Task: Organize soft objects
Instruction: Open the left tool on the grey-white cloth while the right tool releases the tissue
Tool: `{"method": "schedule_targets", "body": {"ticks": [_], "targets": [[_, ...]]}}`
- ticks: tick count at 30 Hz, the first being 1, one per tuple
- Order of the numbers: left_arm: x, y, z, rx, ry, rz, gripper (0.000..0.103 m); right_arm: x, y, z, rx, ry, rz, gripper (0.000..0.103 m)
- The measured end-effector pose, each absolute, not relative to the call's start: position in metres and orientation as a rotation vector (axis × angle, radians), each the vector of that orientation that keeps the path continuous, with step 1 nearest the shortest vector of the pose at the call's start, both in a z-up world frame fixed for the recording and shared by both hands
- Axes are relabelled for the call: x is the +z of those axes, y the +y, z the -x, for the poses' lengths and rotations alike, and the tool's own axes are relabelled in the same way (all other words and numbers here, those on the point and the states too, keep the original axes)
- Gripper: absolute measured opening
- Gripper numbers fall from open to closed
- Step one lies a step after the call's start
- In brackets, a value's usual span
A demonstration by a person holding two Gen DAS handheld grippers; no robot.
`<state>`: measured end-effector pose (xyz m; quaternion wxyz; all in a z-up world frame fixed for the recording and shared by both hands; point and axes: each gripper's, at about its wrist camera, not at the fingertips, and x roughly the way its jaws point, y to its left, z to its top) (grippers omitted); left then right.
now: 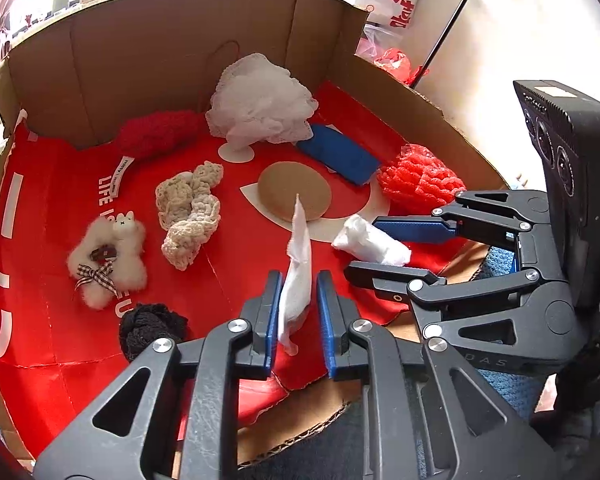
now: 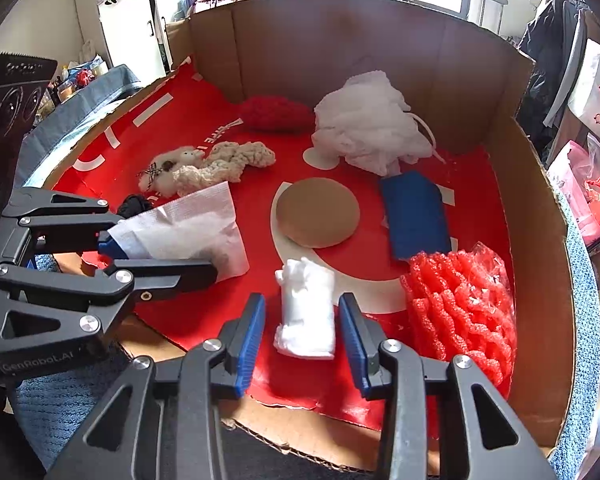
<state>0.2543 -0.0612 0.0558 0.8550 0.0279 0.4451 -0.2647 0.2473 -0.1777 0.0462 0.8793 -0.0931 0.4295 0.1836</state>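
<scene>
A cardboard box (image 1: 140, 52) with a red floor holds several soft objects. My left gripper (image 1: 298, 316) is partly open around a flat white tissue sheet (image 1: 298, 280), which stands edge-on between the jaws and touches the left pad; in the right wrist view the sheet (image 2: 196, 224) lies against that gripper's fingers. My right gripper (image 2: 302, 332) is open, its jaws on either side of a crumpled white wad (image 2: 308, 316) on the floor; the wad also shows in the left wrist view (image 1: 370, 242). Neither gripper squeezes its object.
In the box lie a white mesh puff (image 1: 260, 100), red knit piece (image 1: 156, 132), blue cloth (image 1: 340, 154), red foam net (image 1: 418, 180), beige crochet (image 1: 190, 208), white plush toy (image 1: 108, 256), black knit ball (image 1: 150, 328) and brown disc (image 1: 294, 190).
</scene>
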Motion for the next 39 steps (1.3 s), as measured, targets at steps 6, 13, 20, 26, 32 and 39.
{"method": "schedule_targets", "body": {"ticks": [6,13,20,26,32,39], "targets": [[0.056,-0.06,-0.254,-0.557,0.934,-0.066,0.018,0.046,-0.178,-0.248,0.385,0.896,0.193,0.044],[0.057,-0.059,-0.254,-0.55,0.937,-0.07,0.018,0.045,-0.178,-0.248,0.389,0.895,0.193,0.044],[0.059,-0.057,-0.252,-0.54,0.93,-0.073,0.057,0.045,-0.178,-0.249,0.39,0.894,0.194,0.045],[0.067,-0.056,-0.247,-0.542,0.895,-0.074,0.057,0.046,-0.179,-0.248,0.391,0.893,0.187,0.045],[0.071,-0.055,-0.245,-0.533,0.889,-0.074,0.057,0.047,-0.18,-0.247,0.389,0.886,0.19,0.045],[0.068,-0.053,-0.241,-0.557,0.903,-0.067,0.057,0.049,-0.183,-0.245,0.384,0.884,0.181,0.045]]}}
